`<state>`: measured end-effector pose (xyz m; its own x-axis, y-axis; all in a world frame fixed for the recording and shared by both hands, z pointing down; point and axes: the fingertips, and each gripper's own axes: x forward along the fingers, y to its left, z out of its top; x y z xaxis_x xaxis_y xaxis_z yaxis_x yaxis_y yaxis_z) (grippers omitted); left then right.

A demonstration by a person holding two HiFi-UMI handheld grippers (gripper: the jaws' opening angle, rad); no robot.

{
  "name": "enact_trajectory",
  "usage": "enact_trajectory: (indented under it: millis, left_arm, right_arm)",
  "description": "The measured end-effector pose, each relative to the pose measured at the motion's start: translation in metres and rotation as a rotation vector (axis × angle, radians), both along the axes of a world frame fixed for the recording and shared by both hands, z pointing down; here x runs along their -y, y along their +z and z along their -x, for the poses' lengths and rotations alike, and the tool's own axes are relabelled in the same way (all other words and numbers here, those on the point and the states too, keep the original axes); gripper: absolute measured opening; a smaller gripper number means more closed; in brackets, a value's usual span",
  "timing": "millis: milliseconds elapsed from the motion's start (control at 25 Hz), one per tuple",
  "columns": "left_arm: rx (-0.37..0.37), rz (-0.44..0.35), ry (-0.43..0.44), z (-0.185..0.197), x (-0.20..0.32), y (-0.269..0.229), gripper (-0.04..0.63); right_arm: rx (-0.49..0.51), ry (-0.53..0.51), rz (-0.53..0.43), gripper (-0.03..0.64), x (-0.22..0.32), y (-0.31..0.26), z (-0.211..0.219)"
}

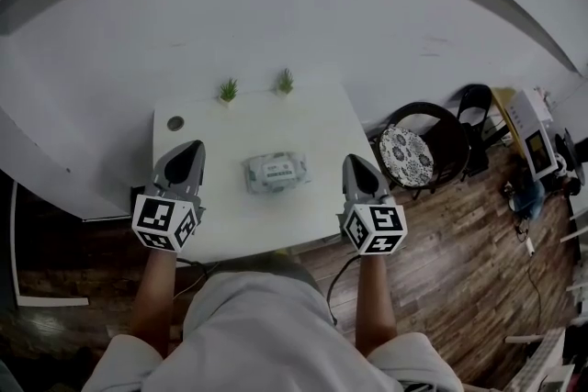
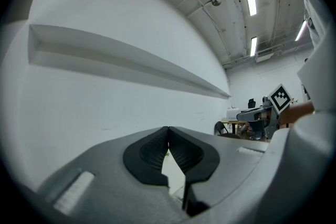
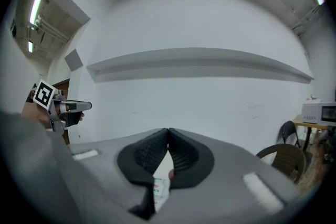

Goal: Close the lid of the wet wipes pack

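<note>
Wipes pack [image 1: 276,172] is lying flat around the middle of the white table [image 1: 303,119], sitting between the two grippers and not touching either one. Left gripper [image 1: 192,148] is hanging over the table's left side and right gripper [image 1: 355,161] over its right side, both pointing toward the wall. Each gripper view is showing the jaws pressed together at the tips with nothing pinched in them. Lid is looking too small to read, so can't tell if it's down. A little green plant [image 1: 228,90] and a second plant [image 1: 286,81] are standing at the far edge, and a chair with a patterned cushion [image 1: 407,154] is sitting off to the right
</note>
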<state>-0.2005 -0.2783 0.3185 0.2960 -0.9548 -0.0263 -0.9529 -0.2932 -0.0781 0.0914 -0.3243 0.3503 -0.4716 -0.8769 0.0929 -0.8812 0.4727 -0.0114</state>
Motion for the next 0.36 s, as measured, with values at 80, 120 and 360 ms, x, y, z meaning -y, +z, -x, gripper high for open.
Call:
enact_trajectory:
  millis: [80, 120, 360]
  left_arm:
    - [-0.002, 0.014, 0.002, 0.001, 0.002, 0.003, 0.008]
    - [-0.009, 0.021, -0.001, 0.003, 0.003, 0.004, 0.008]
    - [-0.051, 0.029, -0.035, 0.019, 0.009, 0.003, 0.009]
  right_arm:
    - [0.000, -0.003, 0.000, 0.004, 0.000, 0.000, 0.002]
    - [0.001, -0.003, 0.001, 0.003, -0.001, 0.000, 0.003]
    - [-0.002, -0.005, 0.000, 0.003, 0.003, -0.003, 0.005]
